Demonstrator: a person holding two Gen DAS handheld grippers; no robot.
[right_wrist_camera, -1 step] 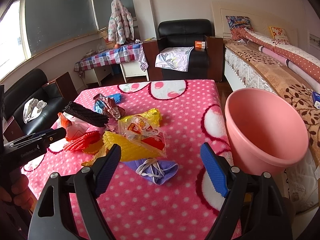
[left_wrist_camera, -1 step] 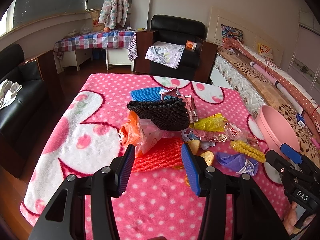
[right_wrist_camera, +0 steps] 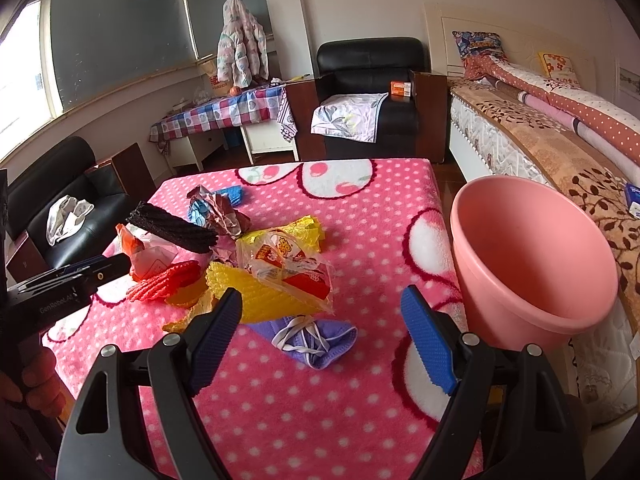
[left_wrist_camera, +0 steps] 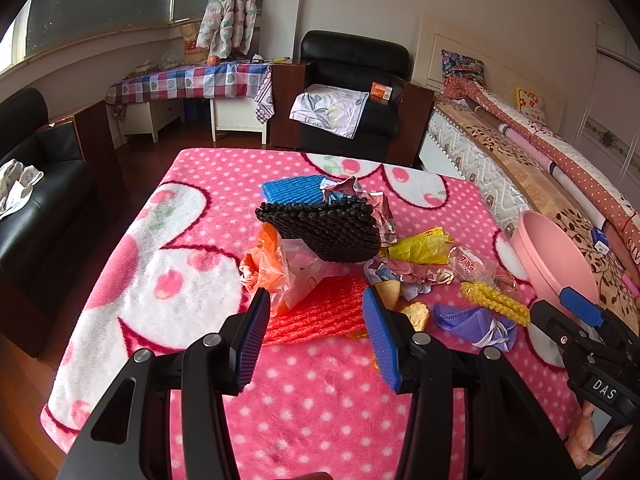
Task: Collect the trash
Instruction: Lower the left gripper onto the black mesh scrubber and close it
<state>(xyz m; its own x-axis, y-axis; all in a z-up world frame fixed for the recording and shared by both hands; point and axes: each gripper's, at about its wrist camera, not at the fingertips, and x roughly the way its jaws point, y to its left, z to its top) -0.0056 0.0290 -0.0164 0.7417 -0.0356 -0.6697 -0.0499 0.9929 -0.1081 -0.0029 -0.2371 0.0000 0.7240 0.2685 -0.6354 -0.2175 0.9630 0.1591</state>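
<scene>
Crinkled wrappers, ribbed red foam netting and a purple mask litter the fleecy pink blanket beside a smooth pink bucket. Left gripper and right gripper hover level above it, jaws spread, empty.

Soft daylight enters from the window at upper left, blown out to white glare there; the room is evenly bright with faint shadows. Both fisheye views bend straight lines and darken to black at the corners; focus is sharp
</scene>
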